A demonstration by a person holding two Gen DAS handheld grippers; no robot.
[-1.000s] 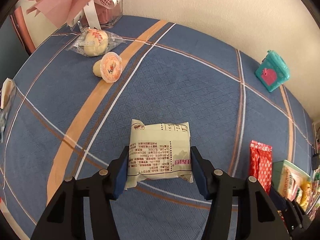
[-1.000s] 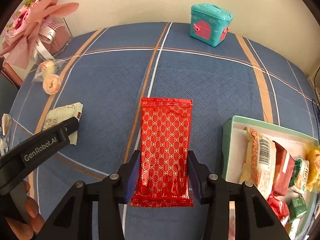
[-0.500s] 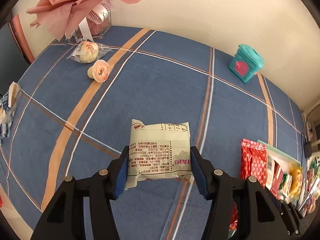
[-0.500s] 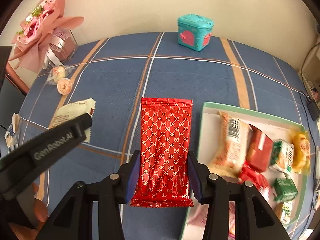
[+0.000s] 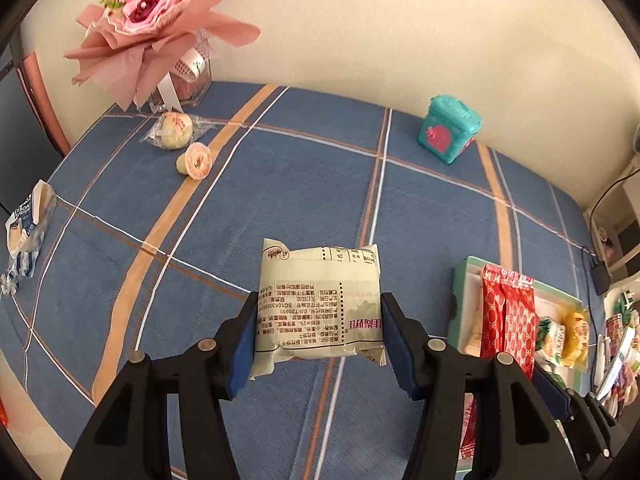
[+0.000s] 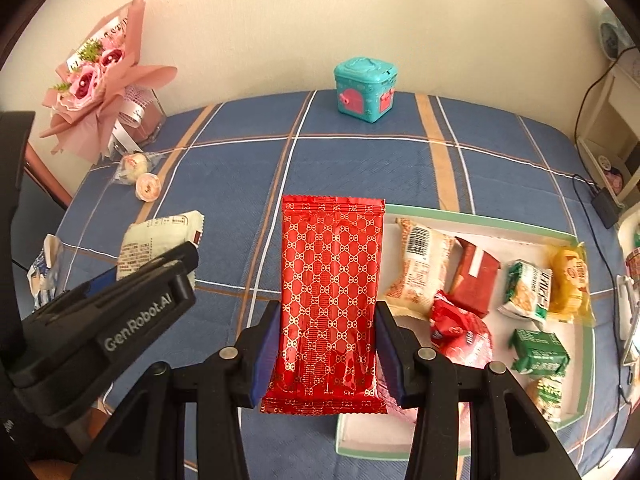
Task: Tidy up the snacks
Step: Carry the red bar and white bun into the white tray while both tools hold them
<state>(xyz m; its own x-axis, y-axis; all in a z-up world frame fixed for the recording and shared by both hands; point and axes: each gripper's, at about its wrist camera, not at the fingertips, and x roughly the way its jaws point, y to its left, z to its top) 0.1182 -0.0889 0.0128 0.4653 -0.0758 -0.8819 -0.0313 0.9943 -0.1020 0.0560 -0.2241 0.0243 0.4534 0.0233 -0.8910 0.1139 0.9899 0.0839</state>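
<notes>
Blue plaid tablecloth (image 5: 280, 184) against a cream wall; my left gripper (image 5: 318, 338) clamps the cream packet (image 5: 318, 304), my right gripper (image 6: 326, 354) the red packet (image 6: 330, 292) near the tray (image 6: 472, 218).

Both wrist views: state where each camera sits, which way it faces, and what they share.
Left wrist: rides the left hand-held gripper, facing down along its fingers at the cream snack packet it clamps above the blue plaid cloth; its black fingers show.
Right wrist: rides the right hand-held gripper, facing down at the clamped red patterned packet beside the snack tray; its fingers and the left gripper show.
Shared: teal toy box, pink bouquet, tray, both packets.
</notes>
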